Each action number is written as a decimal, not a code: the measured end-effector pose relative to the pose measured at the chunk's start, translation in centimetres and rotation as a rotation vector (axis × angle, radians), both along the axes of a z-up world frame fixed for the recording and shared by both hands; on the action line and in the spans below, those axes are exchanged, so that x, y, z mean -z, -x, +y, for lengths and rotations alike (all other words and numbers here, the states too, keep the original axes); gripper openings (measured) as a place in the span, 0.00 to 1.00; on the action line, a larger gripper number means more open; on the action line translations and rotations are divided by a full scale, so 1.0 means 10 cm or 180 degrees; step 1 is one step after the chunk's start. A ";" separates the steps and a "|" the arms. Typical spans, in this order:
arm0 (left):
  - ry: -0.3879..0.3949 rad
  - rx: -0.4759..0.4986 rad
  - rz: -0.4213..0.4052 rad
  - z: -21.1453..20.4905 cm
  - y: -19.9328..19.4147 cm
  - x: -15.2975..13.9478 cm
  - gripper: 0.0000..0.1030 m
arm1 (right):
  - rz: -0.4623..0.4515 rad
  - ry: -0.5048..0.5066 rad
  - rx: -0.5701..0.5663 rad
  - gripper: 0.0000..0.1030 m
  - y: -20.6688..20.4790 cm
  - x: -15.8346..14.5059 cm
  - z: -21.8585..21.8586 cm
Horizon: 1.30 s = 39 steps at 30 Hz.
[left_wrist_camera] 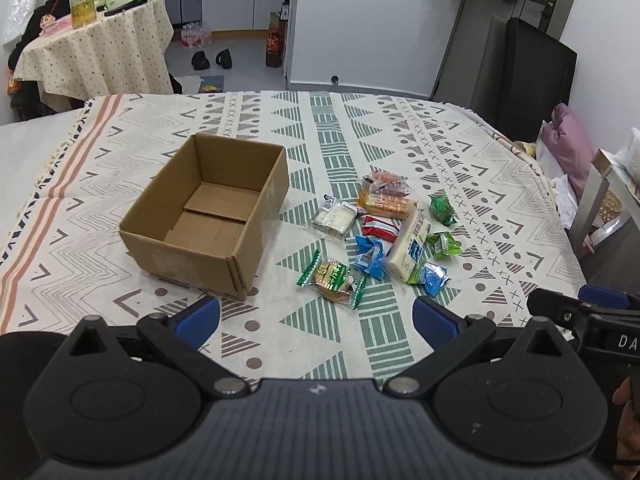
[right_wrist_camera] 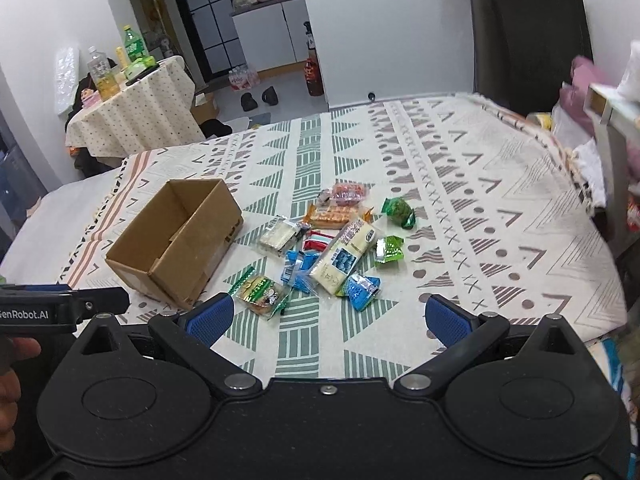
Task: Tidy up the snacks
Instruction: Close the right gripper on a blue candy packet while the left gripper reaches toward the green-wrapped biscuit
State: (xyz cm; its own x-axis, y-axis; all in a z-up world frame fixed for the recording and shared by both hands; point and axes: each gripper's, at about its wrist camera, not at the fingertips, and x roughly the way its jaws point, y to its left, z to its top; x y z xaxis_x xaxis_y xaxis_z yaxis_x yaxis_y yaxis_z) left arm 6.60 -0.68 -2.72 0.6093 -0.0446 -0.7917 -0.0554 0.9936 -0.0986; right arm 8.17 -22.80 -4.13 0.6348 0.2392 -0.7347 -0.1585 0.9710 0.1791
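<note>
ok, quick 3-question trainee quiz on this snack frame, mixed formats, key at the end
1. True or false: the cardboard box already holds a snack.
2. Multiple choice: in the left wrist view, the pile of snack packets lies A) inside the box, B) on the patterned cloth to the right of the box, C) on the floor.
3. Fill in: both the left gripper and the right gripper are ____ and hold nothing.

Key
1. False: only its bare bottom flaps show.
2. B: packets such as the long white packet and the green-edged pastry packet lie on the cloth beside the box.
3. open
</note>
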 end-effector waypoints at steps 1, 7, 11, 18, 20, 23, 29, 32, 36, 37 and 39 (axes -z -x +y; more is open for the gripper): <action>0.0004 0.0004 0.0007 -0.01 -0.04 0.02 0.99 | 0.0035 -0.0012 0.0005 1.00 -0.03 0.03 -0.02; 0.0084 -0.0030 0.0080 -0.02 -0.30 0.18 0.99 | 0.0115 -0.0068 0.0002 1.00 -0.22 0.20 -0.09; 0.0107 -0.0047 0.0146 -0.04 -0.47 0.30 0.97 | 0.0164 -0.0124 -0.0014 0.95 -0.37 0.31 -0.12; 0.0196 -0.0076 0.0301 -0.07 -0.77 0.55 0.90 | 0.0379 -0.0276 -0.0032 0.78 -0.67 0.57 -0.16; 0.0195 -0.0065 0.0353 -0.09 -0.85 0.63 0.87 | 0.0444 -0.0314 -0.0013 0.75 -0.75 0.65 -0.19; 0.0189 -0.0058 0.0451 -0.13 -0.97 0.78 0.84 | 0.0548 -0.0393 0.0030 0.73 -0.87 0.78 -0.24; 0.0164 -0.0165 0.0647 -0.14 -1.23 1.09 0.78 | 0.0739 -0.0479 0.0059 0.66 -1.09 1.05 -0.25; 0.0145 -0.0248 0.0729 -0.14 -1.32 1.23 0.76 | 0.0847 -0.0536 0.0061 0.61 -1.18 1.19 -0.26; 0.0079 -0.0330 0.0811 -0.13 -1.46 1.35 0.76 | 0.0936 -0.0552 0.0045 0.61 -1.27 1.33 -0.27; 0.0053 -0.0334 0.0824 -0.14 -1.50 1.37 0.76 | 0.0941 -0.0545 0.0037 0.60 -1.30 1.36 -0.27; 0.0011 -0.0347 0.0844 -0.16 -1.57 1.41 0.76 | 0.0967 -0.0536 0.0021 0.58 -1.33 1.41 -0.27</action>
State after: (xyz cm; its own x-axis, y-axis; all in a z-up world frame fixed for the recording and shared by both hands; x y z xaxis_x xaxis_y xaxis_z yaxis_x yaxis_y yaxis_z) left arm 22.30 -2.32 -16.85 0.3824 0.0069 -0.9240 -0.1863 0.9800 -0.0698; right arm 21.52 -25.45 -18.19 0.3951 0.3698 -0.8409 -0.0673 0.9246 0.3749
